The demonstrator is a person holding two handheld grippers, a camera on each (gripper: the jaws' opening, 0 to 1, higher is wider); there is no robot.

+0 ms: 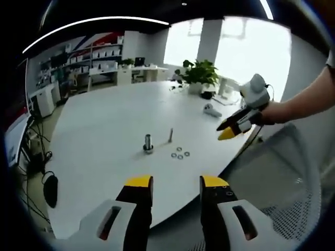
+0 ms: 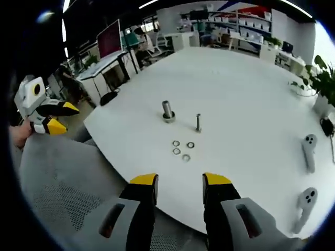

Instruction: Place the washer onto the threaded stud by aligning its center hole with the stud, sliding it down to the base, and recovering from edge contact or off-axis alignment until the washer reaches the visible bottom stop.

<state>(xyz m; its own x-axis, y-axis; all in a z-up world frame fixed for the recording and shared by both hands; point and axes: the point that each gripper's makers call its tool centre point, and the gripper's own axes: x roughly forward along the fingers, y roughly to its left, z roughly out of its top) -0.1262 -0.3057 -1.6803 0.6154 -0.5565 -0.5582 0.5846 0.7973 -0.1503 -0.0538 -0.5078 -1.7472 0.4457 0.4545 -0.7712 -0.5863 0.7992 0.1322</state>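
- Nothing of the task is done as far as these views show: your left gripper has its yellow-tipped jaws standing apart with nothing between them, off the near edge of the white tabletop.
- Your right gripper is in the same state, jaws parted and empty, hanging just off the tabletop's near edge, above the grey mesh chair.
- The washers lie flat in a small cluster of four, a little in from the near edge; in the left gripper view the same cluster sits just right of the stud.
- The threaded stud stands upright and bare just beyond the washers; no washer is on it.
- Beside it stands a thicker post on a round base, apart from the stud and also with no loose washer on it that I can make out.
- Two white controllers lie well off toward the right edge, out of your way.
- Everything remains for you: pick one washer from the cluster, bring its hole over the stud's tip, and slide it to the base.
- I judge the pick the fussiest part; the washers lie flat and close together.
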